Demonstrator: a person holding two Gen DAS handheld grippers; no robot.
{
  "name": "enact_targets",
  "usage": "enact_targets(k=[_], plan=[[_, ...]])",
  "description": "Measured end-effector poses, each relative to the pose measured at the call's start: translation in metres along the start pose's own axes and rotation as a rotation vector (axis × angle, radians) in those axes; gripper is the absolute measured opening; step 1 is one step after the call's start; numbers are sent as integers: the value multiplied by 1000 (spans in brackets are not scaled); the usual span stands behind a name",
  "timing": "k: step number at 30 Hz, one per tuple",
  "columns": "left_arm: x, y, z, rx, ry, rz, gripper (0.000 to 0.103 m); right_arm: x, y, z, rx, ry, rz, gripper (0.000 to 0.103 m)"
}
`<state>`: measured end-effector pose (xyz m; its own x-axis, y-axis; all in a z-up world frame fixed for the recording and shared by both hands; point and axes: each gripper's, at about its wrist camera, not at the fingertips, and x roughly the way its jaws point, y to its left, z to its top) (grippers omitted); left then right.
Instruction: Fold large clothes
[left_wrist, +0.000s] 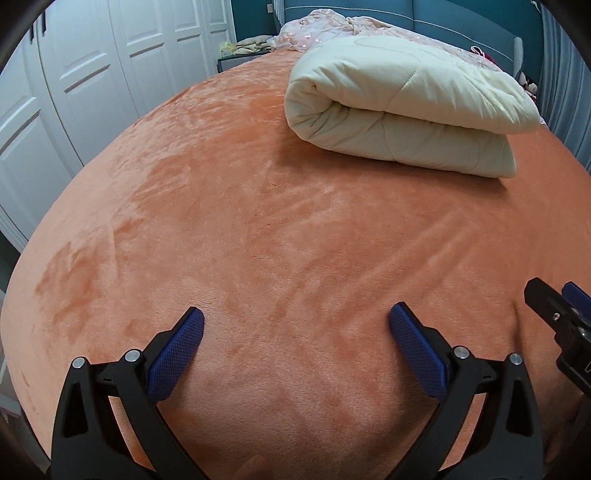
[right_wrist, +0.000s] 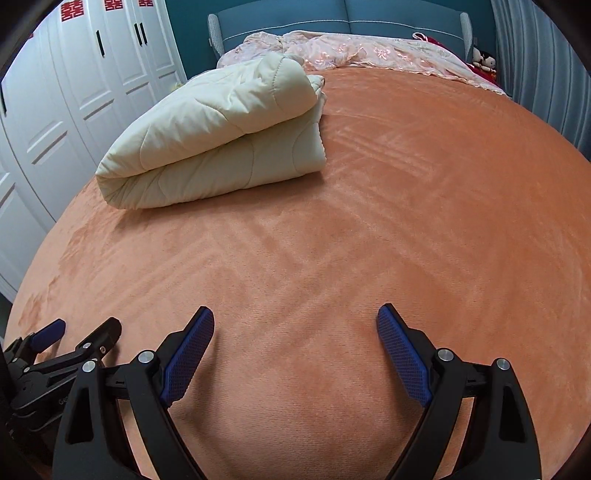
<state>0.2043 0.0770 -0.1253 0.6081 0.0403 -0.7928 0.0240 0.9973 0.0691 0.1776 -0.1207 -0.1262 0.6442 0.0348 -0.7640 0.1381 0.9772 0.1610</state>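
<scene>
A cream quilted comforter (left_wrist: 402, 110) lies folded in a thick stack on the far part of an orange plush bed cover (left_wrist: 258, 229). It also shows in the right wrist view (right_wrist: 221, 136) at upper left. My left gripper (left_wrist: 295, 325) is open and empty, low over the near part of the cover, well short of the comforter. My right gripper (right_wrist: 295, 325) is open and empty over the same cover (right_wrist: 369, 221). The right gripper shows at the right edge of the left wrist view (left_wrist: 554, 306). The left gripper shows at lower left of the right wrist view (right_wrist: 85, 332), jaws apart.
White wardrobe doors (left_wrist: 74, 92) stand along the bed's left side. A pink embroidered spread (right_wrist: 369, 51) lies bunched at a blue headboard (right_wrist: 332, 14). Grey-blue curtains (right_wrist: 546, 74) hang at the right. Stuffed toys (right_wrist: 484, 59) sit by the headboard's right end.
</scene>
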Motion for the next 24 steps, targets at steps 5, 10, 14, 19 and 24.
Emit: enact_targets(k=[5, 10, 14, 19, 24], plan=[[1, 0, -3, -1, -11, -1, 98, 4, 3, -3, -17, 11, -10, 89], [1, -2, -4, 4, -19, 7, 98, 3, 6, -7, -39, 19, -14, 91], [3, -4, -5, 7, -20, 15, 98, 5, 12, -10, -73, 28, -44, 92], [2, -5, -6, 6, -22, 14, 98, 7, 14, -12, -83, 31, -53, 94], [2, -6, -7, 4, -24, 14, 98, 8, 14, -13, -81, 30, -51, 94]])
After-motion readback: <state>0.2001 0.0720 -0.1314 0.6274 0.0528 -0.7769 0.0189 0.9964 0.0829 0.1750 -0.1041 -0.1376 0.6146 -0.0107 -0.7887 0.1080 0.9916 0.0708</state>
